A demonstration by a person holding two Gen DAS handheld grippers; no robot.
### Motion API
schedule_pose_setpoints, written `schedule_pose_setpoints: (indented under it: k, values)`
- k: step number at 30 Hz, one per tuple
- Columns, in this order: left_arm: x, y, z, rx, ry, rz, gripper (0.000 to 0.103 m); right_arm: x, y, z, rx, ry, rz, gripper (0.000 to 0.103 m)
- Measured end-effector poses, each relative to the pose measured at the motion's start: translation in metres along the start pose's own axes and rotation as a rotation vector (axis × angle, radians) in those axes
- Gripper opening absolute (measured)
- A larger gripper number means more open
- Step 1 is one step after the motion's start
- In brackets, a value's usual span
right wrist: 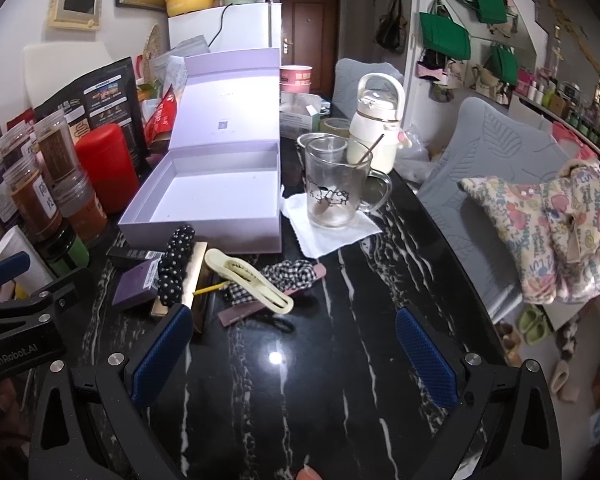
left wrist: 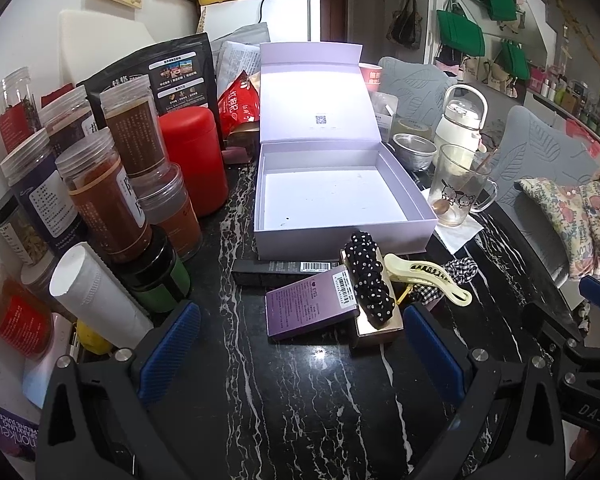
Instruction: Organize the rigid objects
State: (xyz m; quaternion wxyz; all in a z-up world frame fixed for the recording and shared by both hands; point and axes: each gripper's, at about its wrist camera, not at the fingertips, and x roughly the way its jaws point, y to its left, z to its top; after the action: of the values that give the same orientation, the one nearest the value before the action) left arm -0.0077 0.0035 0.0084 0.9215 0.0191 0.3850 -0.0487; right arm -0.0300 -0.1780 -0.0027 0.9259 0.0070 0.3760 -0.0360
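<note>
both grippers, left gripper (left wrist: 300, 344) and right gripper (right wrist: 296, 344), are held spread and empty over the black table (right wrist: 340, 400). the cream hair clip (right wrist: 248, 282) is seen just ahead of the right one, long axis slanting toward it, in front of the empty lavender box (right wrist: 204, 236).

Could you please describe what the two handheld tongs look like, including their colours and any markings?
Both are matte black plastic frames with silver screws and two fingers faced with blue textured pads. The left tongs and the right tongs look alike. In the right wrist view the left unit's body reads "GenRobot.AI"; in the left wrist view the right unit shows "DAS".
</note>
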Motion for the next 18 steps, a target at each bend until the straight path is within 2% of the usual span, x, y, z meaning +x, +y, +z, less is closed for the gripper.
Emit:
schedule_pose_setpoints:
  k: [18]
  values:
    - [-0.0024,-0.0019,-0.005,-0.006,0.002,-0.003,0.103,-0.0005,-0.0008,-0.0005,-0.001,0.0,0.0,0.103]
